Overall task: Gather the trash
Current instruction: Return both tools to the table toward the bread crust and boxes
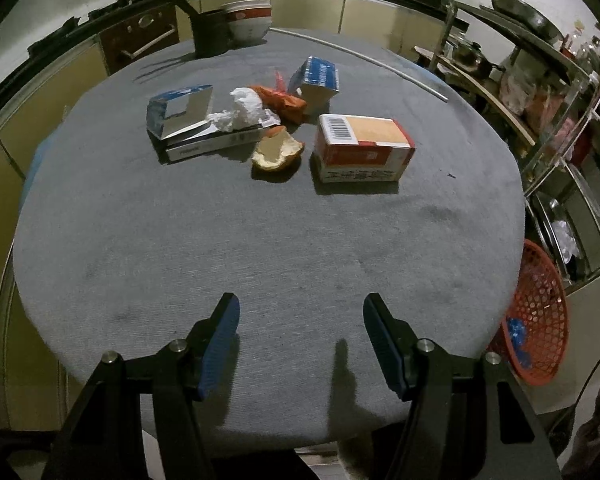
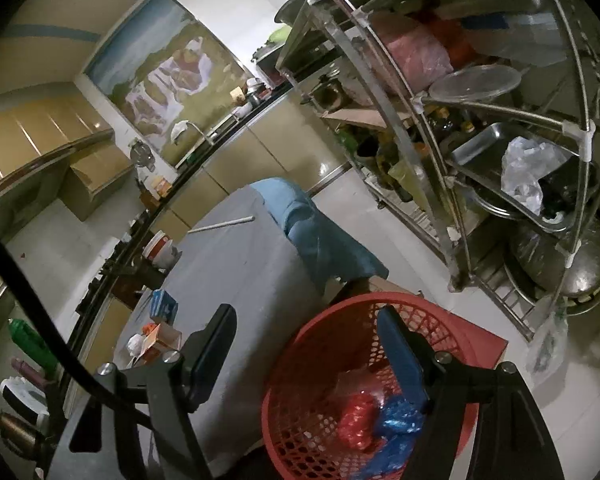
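The left gripper (image 1: 300,312) is hovering wide open and empty over the table's (image 1: 260,240) bare near half, trash boxes (image 1: 362,146) sitting beyond, while the right gripper (image 2: 306,326), also spread and empty, is hanging above the red basket (image 2: 324,328) beside the table's edge.

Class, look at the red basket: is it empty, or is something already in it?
Not empty. The right wrist view shows crumpled red wrapper and blue wrapper at the bottom of the basket; most is unfilled.

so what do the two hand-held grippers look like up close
Both match: the left hand-held gripper and right hand-held gripper have matte black angular arms with silver round bolts at the joints and blue ribbed pads inside each finger. A black cable loops past the right one.
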